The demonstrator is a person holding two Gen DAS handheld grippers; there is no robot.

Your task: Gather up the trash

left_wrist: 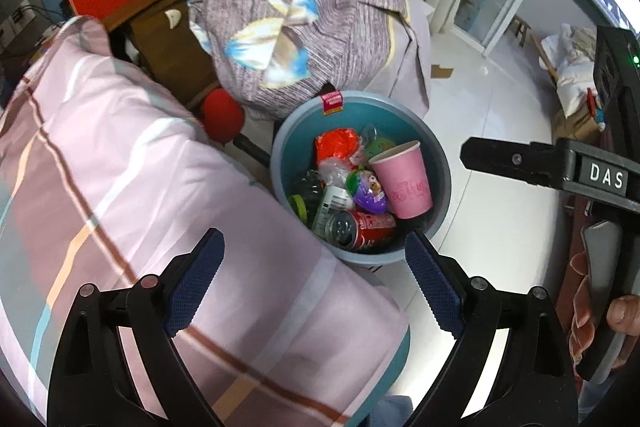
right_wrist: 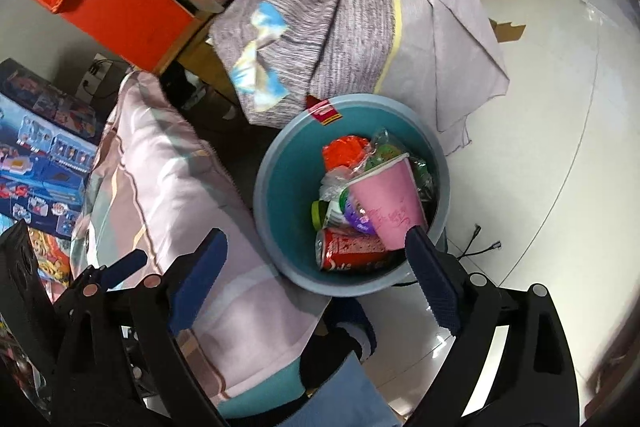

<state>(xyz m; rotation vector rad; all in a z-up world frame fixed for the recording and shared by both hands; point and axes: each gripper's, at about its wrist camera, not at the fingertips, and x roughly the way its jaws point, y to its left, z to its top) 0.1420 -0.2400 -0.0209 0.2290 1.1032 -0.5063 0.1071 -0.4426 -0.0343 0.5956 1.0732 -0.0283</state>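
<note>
- White tiled floor (right_wrist: 540,131): blue bin (right_wrist: 280,187) stands on it, w/ trash inside.
- Cardboard scrap (right_wrist: 508,29) flat on floor, well apart from bin.
- Black cable ends (right_wrist: 480,247) on floor just beside bin.

Both views look steeply down from above onto the blue bin (left_wrist: 288,163) that stands on the white floor (left_wrist: 492,227), each framed at the bottom by the two fingers of its own hand-held gripper. The left wrist camera sits nearer the pink striped bedding (left_wrist: 160,227) beside the bin, while the right wrist camera (right_wrist: 276,187) looks from just to the other side. Both share the bin, the bedding and the grey cloth bundle (left_wrist: 320,27) behind the bin.
</note>
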